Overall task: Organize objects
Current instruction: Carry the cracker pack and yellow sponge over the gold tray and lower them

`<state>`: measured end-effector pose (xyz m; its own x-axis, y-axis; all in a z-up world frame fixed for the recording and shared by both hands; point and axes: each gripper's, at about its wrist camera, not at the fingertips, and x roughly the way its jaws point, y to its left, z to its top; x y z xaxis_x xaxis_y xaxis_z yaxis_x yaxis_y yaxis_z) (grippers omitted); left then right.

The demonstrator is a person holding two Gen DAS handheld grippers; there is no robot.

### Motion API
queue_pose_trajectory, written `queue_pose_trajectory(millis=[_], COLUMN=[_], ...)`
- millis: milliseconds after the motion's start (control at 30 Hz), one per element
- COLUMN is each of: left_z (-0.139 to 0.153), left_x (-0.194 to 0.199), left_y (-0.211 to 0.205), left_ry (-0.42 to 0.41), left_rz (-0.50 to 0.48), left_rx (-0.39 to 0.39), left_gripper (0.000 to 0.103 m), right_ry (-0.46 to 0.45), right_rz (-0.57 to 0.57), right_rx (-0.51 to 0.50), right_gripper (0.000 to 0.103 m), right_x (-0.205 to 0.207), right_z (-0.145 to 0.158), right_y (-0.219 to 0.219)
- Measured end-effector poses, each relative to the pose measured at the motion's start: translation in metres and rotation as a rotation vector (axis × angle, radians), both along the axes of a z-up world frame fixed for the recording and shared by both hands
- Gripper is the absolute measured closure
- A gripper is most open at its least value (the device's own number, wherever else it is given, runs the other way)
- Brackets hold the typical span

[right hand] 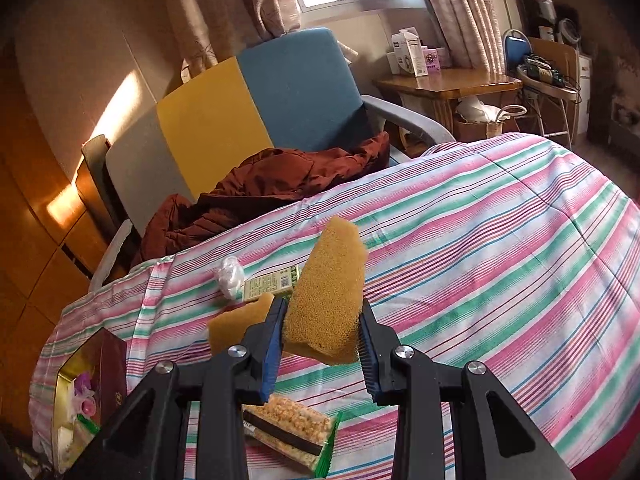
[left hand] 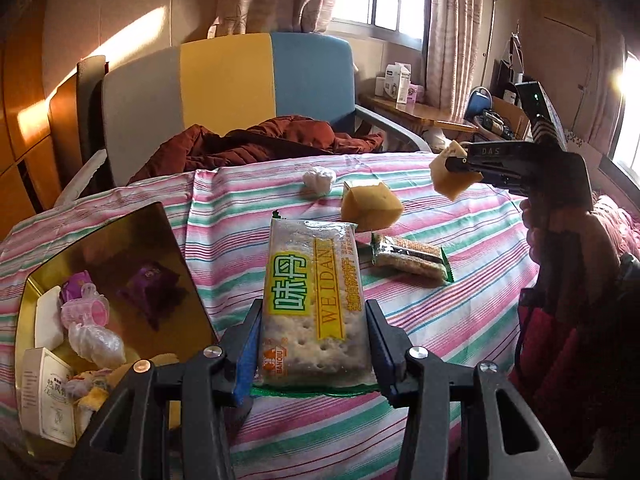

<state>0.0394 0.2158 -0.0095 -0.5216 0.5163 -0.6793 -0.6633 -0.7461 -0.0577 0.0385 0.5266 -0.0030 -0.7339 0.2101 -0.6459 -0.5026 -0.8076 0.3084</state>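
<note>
My left gripper (left hand: 312, 344) is shut on a cracker packet (left hand: 314, 300) with a yellow and green label, held over the striped bedspread. My right gripper (right hand: 322, 336) is shut on a yellow sponge (right hand: 326, 296) and holds it in the air; it also shows in the left wrist view (left hand: 460, 166) at the right. A second yellow sponge (left hand: 370, 204) lies on the bed, also seen in the right wrist view (right hand: 236, 322). A rice-cake snack bar (left hand: 410, 258) lies to the right of the crackers and shows under my right gripper (right hand: 288, 438).
An open gold tin box (left hand: 100, 280) holding several small items sits at the left on the bed; it shows in the right wrist view (right hand: 92, 384). A white crumpled wrapper (left hand: 318, 180) lies further back. A brown jacket (left hand: 256, 144) and a chair (left hand: 224, 92) are behind the bed.
</note>
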Motion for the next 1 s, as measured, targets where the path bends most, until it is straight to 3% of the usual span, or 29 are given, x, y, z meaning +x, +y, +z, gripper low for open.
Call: queue_pose_trajectory(millis=[167,367,667,800,1000], left_z=[0.007,0.019,0.027,0.029,0.031], left_x=[-0.010,-0.035,-0.068,-0.076,-0.089], left_y=[-0.035,-0.104,-0.205,-0.233,-0.244], left_ry=[-0.032,-0.087,-0.094,-0.089,-0.083], left_rz=[0.062,0.205,0.448,0.503,0.518], left_rx=[0.043,0.136,0.222,0.250,0.261], left_gripper=[0.055,0.055,0.055,0.055,0.055], right_ry=[-0.009,0.008,0.052,0.030,-0.007], right_rz=[0.099,0.253,0.573,0.690,0.765], right_rx=[0.023,0.025,-0.024,0.003,0.034], right_gripper=[0.069,0.069,0.069,0.069,0.069], right_x=[-0.002,-0.002,-0.019,-0.032,-0.045], right_z=[0.007,0.017,0.019,0.012,-0.001], right_y=[-0.031,-0.082,-0.203,-0.253,-0.287])
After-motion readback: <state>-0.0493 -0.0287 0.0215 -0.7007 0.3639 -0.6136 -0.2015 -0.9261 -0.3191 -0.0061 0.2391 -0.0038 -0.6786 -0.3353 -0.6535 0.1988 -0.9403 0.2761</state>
